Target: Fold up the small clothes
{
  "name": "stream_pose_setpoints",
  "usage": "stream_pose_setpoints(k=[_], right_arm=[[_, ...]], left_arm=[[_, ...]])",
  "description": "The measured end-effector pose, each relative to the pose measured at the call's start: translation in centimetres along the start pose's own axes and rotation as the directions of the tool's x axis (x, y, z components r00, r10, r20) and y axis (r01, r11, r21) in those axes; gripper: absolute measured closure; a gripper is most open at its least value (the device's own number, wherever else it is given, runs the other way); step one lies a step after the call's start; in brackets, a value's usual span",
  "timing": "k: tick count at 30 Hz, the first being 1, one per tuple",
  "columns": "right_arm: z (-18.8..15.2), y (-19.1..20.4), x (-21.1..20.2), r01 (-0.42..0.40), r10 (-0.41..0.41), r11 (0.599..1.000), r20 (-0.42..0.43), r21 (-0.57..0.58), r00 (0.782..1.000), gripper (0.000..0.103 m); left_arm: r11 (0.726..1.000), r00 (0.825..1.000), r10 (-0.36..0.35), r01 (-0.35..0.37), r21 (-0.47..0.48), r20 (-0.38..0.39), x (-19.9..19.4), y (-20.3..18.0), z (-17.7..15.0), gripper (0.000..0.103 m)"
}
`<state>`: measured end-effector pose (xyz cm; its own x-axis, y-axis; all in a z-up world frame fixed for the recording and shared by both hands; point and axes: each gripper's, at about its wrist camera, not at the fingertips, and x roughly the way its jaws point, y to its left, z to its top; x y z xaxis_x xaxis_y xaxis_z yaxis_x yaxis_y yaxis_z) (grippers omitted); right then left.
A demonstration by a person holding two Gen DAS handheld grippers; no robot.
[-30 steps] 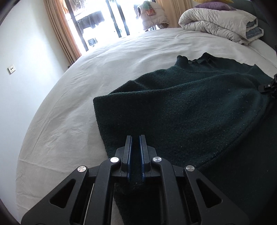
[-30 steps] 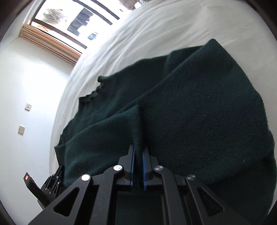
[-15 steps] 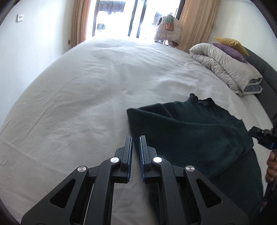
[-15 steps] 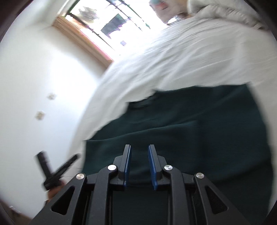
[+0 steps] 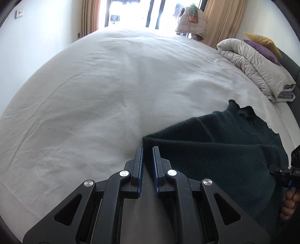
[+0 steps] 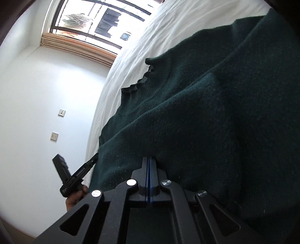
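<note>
A dark green knit sweater (image 5: 221, 155) lies partly folded on the white bed sheet (image 5: 112, 90), its collar toward the pillows. My left gripper (image 5: 147, 150) is slightly open and empty, held above the sheet just left of the sweater's folded edge. In the right wrist view the sweater (image 6: 215, 116) fills the frame. My right gripper (image 6: 150, 158) has its jaws pressed together at the sweater's near edge; whether cloth is pinched between them is not visible. The other gripper (image 6: 75, 174) shows at the left in the right wrist view.
A folded grey duvet (image 5: 256, 65) with purple and yellow pillows (image 5: 262, 47) lies at the bed's far right. A window with curtains (image 5: 131, 13) and a jacket on a stand (image 5: 191, 22) are behind the bed. A white wall with sockets (image 6: 56, 123) stands left.
My left gripper let go of the sweater, opened a little and drew back to the left. My right gripper opened, then shut again at the sweater's edge.
</note>
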<state>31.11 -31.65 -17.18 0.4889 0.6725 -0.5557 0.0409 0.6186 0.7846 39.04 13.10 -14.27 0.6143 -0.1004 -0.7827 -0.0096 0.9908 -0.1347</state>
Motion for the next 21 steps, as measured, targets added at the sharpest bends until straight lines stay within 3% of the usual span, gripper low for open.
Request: stream_pose_setpoints(k=[4, 10, 13, 17, 19, 21], right_arm=[[-1.6, 0.0, -0.6, -0.002, 0.002, 1.000, 0.009, 0.000, 1.000, 0.103], [-3.1, -0.6, -1.7, -0.012, 0.011, 1.000, 0.053, 0.019, 0.999, 0.103], [-3.9, -1.1, -2.6, -0.009, 0.008, 1.000, 0.064, 0.020, 0.998, 0.103], [-5.2, -0.8, -4.3, 0.079, -0.078, 0.997, 0.065, -0.018, 0.995, 0.103], [-5.7, 0.3, -5.4, 0.055, -0.051, 0.998, 0.098, -0.043, 0.994, 0.086], [-5.6, 2.0, -6.2, 0.000, 0.011, 0.997, 0.143, -0.078, 0.990, 0.082]], left_arm=[[0.991, 0.997, 0.059, -0.064, 0.120, 0.045, -2.7, -2.7, -3.2, 0.093], [0.929, 0.978, 0.180, -0.205, 0.308, 0.110, -4.9, -6.4, -8.4, 0.093], [0.892, 0.962, 0.241, -0.272, 0.362, 0.129, -4.7, -7.5, -9.6, 0.093], [0.878, 0.954, 0.261, -0.298, 0.375, 0.146, -4.2, -7.9, -10.4, 0.093], [0.878, 0.954, 0.261, -0.299, 0.373, 0.151, -4.3, -7.9, -10.7, 0.093], [0.879, 0.953, 0.260, -0.299, 0.371, 0.153, -4.3, -7.8, -10.7, 0.093]])
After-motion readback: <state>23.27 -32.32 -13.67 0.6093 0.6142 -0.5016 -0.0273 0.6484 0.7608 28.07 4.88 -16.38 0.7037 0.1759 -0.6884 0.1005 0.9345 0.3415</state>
